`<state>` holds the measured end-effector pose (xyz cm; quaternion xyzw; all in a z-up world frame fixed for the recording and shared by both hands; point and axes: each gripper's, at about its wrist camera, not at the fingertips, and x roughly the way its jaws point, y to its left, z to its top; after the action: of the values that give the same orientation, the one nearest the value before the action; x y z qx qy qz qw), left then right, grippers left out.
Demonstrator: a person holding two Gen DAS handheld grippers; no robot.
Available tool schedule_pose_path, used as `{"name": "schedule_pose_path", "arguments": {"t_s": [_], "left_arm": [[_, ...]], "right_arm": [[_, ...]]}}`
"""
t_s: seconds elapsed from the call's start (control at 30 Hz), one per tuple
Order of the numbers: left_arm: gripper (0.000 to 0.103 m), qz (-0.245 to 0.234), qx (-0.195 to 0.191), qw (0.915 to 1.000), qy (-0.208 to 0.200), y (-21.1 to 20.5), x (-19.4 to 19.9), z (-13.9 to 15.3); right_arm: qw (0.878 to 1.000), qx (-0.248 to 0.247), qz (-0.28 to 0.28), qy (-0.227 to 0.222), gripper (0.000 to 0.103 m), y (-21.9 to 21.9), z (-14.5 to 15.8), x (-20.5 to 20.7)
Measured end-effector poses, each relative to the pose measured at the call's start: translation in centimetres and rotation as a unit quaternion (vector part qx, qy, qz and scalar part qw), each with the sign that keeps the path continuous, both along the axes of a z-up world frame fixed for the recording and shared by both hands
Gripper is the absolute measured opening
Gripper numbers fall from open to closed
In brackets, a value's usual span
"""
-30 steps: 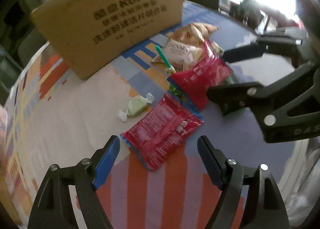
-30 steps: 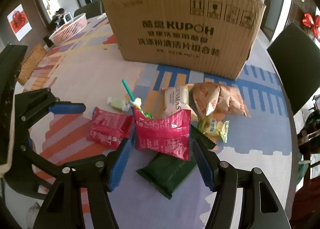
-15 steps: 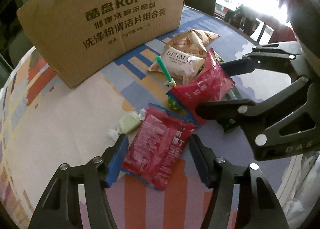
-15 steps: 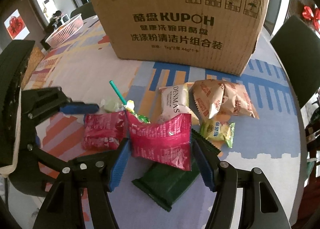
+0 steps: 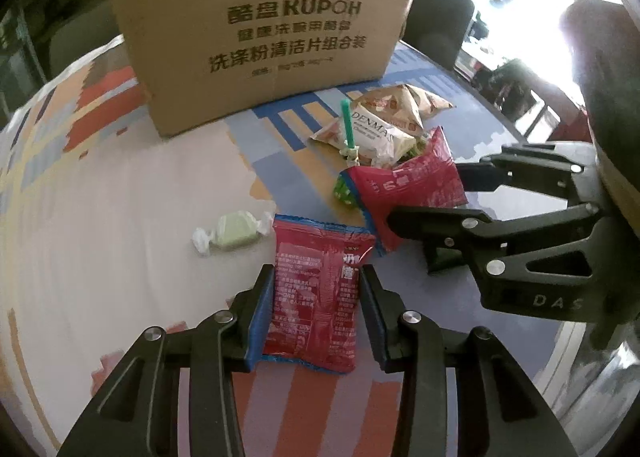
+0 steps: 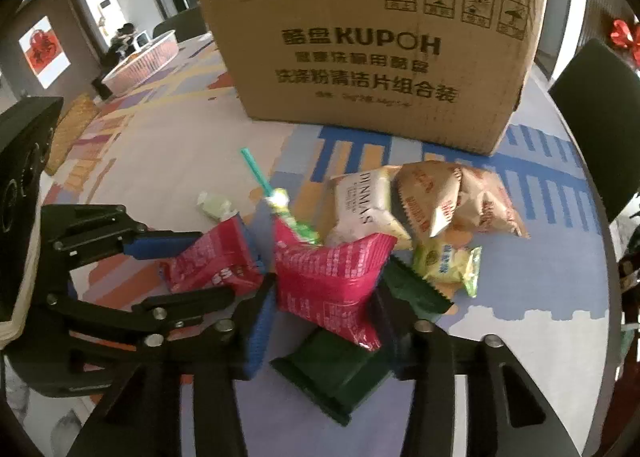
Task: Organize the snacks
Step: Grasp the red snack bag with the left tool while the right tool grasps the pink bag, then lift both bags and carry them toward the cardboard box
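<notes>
A red snack packet (image 5: 316,289) lies lengthwise between the fingers of my left gripper (image 5: 316,277). Its jaws are closing and both pads touch the packet's long sides. The right wrist view shows that packet (image 6: 212,261) creased between the left gripper's (image 6: 216,265) pads. My right gripper (image 6: 326,289) is closing too, its pads squeezing a magenta packet (image 6: 332,273) that bulges between them. The same magenta packet (image 5: 404,185) shows beside the right gripper (image 5: 432,193). Behind stands a large cardboard box (image 6: 372,57).
More snacks crowd behind the magenta packet: a dark green packet (image 6: 340,369) under it, a white packet (image 6: 360,209), tan packets (image 6: 460,201), a yellow-green packet (image 6: 444,265), a lollipop (image 6: 256,173) and a green candy (image 5: 236,233). A white basket (image 6: 144,61) sits far left, a dark chair (image 6: 596,113) right.
The left gripper rolled and came forward over the red packet, and its jaws closed onto the packet's sides. The right jaws narrowed onto the magenta packet, which now bulges.
</notes>
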<state>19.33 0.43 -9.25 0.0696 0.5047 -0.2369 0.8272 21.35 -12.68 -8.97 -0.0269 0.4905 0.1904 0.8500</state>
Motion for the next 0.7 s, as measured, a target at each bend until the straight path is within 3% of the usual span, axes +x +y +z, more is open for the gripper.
{"name": "schedule_pose_path", "arguments": {"t_s": [0.3,0.7], "left_arm": [[0.041,0.073,-0.042,0.9964,0.002,0.6,-1.4,0.6],[0.041,0.111,-0.065,0.9895,-0.065,0.6,-2.4,6.0]], "right_arm": [[1.000,0.003,-0.010,-0.016,0.042,-0.6,0.7,-1.3],[0.998,0.029,-0.027,-0.049,0.042,-2.1,3.9,-2.4]]}}
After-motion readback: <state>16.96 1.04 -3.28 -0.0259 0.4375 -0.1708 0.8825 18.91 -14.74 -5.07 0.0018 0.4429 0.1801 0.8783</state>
